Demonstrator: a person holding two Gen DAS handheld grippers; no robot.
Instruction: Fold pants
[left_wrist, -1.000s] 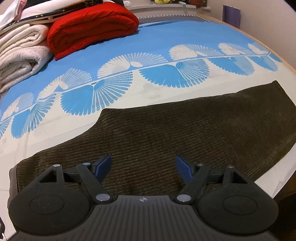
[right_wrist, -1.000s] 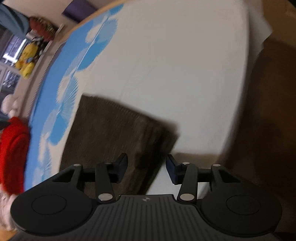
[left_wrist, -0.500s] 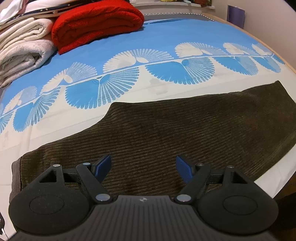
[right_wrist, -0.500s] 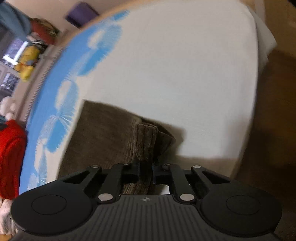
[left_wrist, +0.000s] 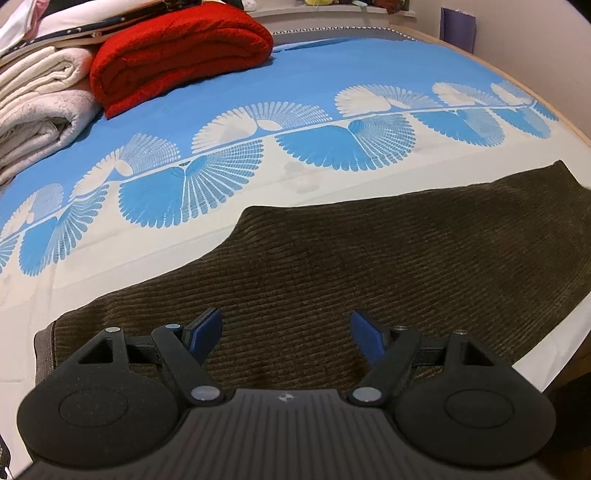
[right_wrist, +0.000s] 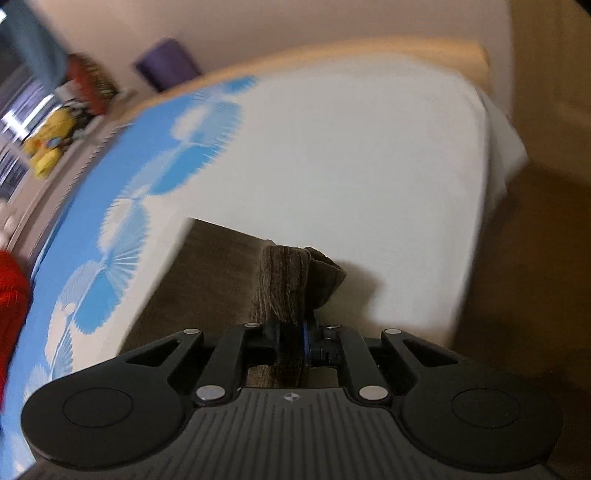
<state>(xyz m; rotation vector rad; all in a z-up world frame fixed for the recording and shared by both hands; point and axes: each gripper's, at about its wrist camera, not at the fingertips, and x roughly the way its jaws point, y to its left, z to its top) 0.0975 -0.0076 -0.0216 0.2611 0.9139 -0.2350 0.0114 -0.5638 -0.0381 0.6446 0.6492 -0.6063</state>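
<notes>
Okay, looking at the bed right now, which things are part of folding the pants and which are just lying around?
Part of the job:
- dark brown corduroy pants, spread on the bed
- right gripper, shut on a bunched corner of the pants
- left gripper, open above the pants

Just lying about:
- folded red blanket
- stacked white towels
- yellow plush toy
- blue-and-white patterned bedsheet

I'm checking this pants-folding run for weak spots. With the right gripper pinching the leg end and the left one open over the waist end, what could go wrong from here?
1. The right gripper is shut on only a small bunch of the pants at the hem corner; the thick corduroy could slip out mid-fold.
2. The left gripper is open and holds nothing, so the waist end may drag across the bedsheet.
3. The pants lie near the bed's near edge and could slide off.
</notes>
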